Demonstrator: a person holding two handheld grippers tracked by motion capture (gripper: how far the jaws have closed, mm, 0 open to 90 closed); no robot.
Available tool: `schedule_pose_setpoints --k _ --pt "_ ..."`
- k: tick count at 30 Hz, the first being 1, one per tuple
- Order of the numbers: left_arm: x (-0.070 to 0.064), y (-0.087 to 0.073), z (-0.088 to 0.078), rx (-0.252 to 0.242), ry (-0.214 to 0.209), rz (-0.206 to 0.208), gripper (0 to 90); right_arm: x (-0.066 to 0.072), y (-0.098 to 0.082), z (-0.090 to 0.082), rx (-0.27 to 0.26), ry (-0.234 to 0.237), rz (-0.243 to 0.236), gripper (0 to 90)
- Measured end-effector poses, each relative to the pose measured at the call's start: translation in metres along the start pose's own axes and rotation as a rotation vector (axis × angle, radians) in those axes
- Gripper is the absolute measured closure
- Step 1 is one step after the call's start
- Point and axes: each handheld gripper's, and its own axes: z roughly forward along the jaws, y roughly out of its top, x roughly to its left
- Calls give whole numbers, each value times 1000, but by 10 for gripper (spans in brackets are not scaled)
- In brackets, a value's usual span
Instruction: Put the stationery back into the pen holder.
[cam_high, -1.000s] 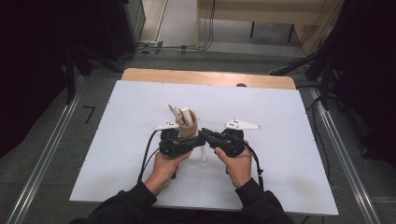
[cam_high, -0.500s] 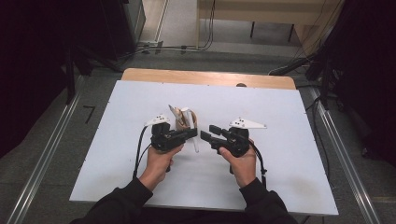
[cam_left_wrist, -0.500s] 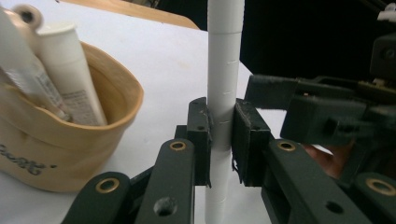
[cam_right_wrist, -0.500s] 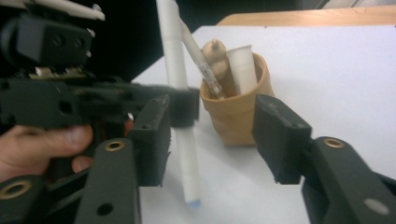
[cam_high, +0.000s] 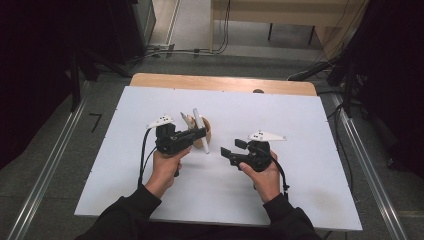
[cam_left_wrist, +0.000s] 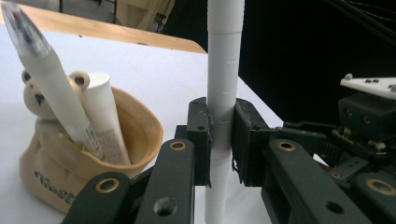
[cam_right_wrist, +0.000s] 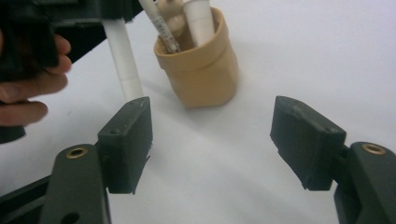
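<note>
Nearest, the right tool (cam_high: 234, 148) hovers with nothing between its jaws, which have just been opening, while the left tool (cam_high: 200, 134) clamps an upright white pen (cam_left_wrist: 224, 93) just beside the tan bear-shaped holder (cam_high: 207, 131) on the white bench (cam_high: 300, 125).

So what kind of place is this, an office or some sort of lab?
Most likely a lab or recording room, not an office: a bare white table ringed by dark curtains, cables on the floor behind it, and metal rails alongside it.
</note>
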Motion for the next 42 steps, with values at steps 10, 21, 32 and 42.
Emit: schedule_pose_setpoints --k 10,21,32,42 --pt "5 13 -1 -40 13 -18 793 -8 -4 3 36 -47 9 194" --pt "10 22 -5 -68 38 -21 793 -8 -5 5 51 -52 11 193" --pt "12 27 -2 -81 58 -7 793 -9 -5 6 53 -50 17 193" --pt "13 30 3 -99 100 25 793 -9 -5 6 57 -46 17 193"
